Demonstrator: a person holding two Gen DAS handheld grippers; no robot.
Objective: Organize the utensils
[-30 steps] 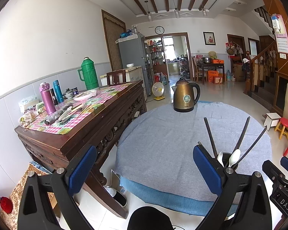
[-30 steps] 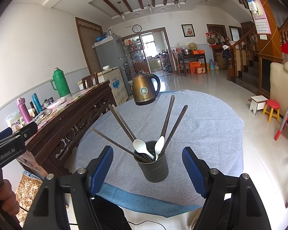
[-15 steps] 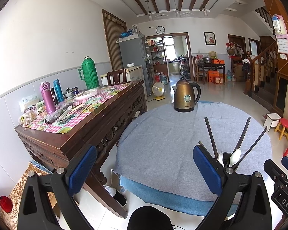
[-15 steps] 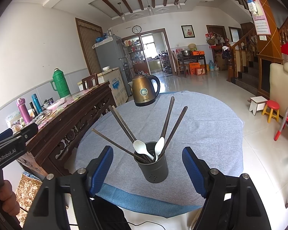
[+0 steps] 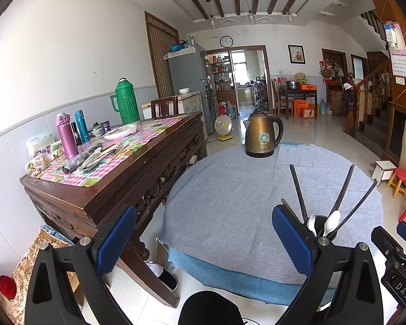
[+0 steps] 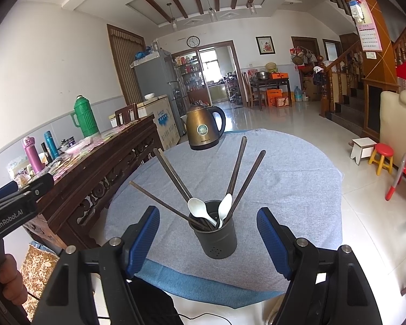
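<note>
A dark grey utensil holder point(image 6: 216, 237) stands on the round table's grey cloth point(image 6: 284, 176) near its front edge. Several dark chopsticks point(image 6: 236, 168) and two white spoons point(image 6: 199, 208) stick out of it. My right gripper point(image 6: 207, 239) is open just in front of the holder, which is framed between the blue pads without contact. My left gripper point(image 5: 203, 239) is open over the table's left front edge, with nothing between its fingers. In the left wrist view the holder point(image 5: 324, 226) is partly hidden behind the right finger.
A bronze kettle point(image 6: 204, 127) stands at the table's far side. A dark wooden sideboard point(image 5: 116, 178) at the left carries flasks, a green thermos point(image 5: 125, 101) and clutter. Stools point(image 6: 381, 158) and a red chair stand on the tiled floor at the right.
</note>
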